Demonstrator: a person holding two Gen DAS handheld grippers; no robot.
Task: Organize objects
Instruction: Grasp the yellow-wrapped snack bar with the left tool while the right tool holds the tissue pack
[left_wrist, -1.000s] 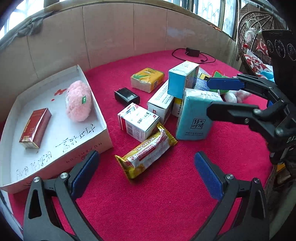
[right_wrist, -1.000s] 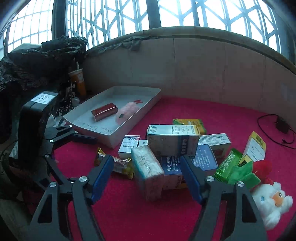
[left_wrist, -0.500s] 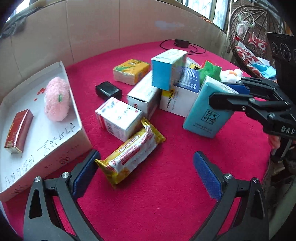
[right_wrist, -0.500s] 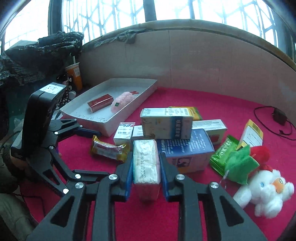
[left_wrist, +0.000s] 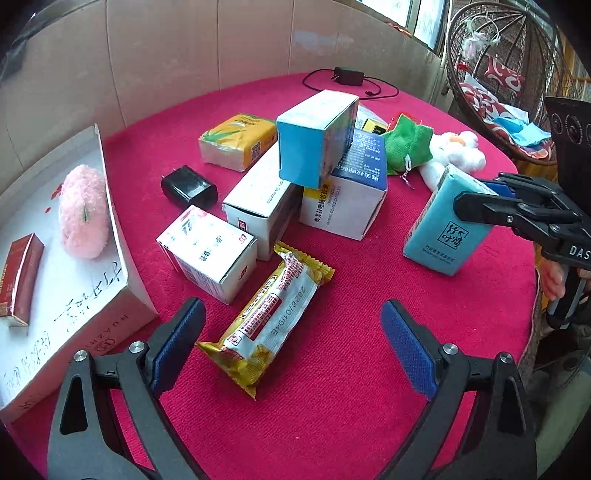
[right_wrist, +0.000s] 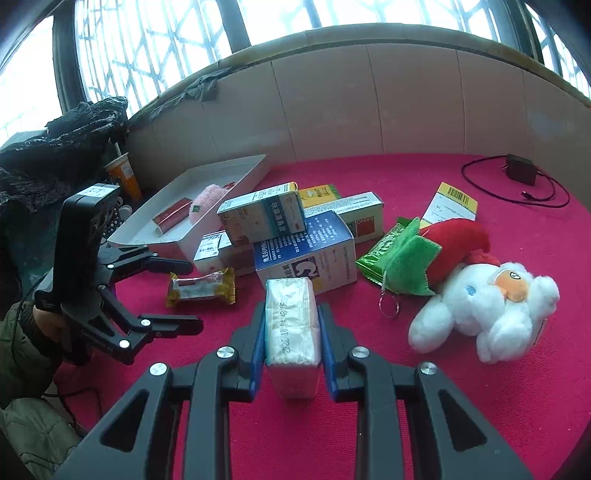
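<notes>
While the right gripper (right_wrist: 291, 325) fingers pinch the tissue pack (right_wrist: 293, 332), the left gripper (left_wrist: 291, 343) fingers stay spread. The soft pack may deform and slip out between the fingers.

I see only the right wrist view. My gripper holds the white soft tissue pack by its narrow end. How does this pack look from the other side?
Observer: In the left wrist view the tissue pack shows a light blue broad face with dark printed characters, and it is tilted in the right gripper.
Operator: Is something hidden behind the pile of boxes?
Observer: Yes. A small black charger block lies on the red cloth, between the yellow soft pack and the small white carton.
Operator: And where does the left gripper point?
Observer: The left gripper is open, and the yellow snack packet lies straight ahead, its near end between the fingers.
</notes>
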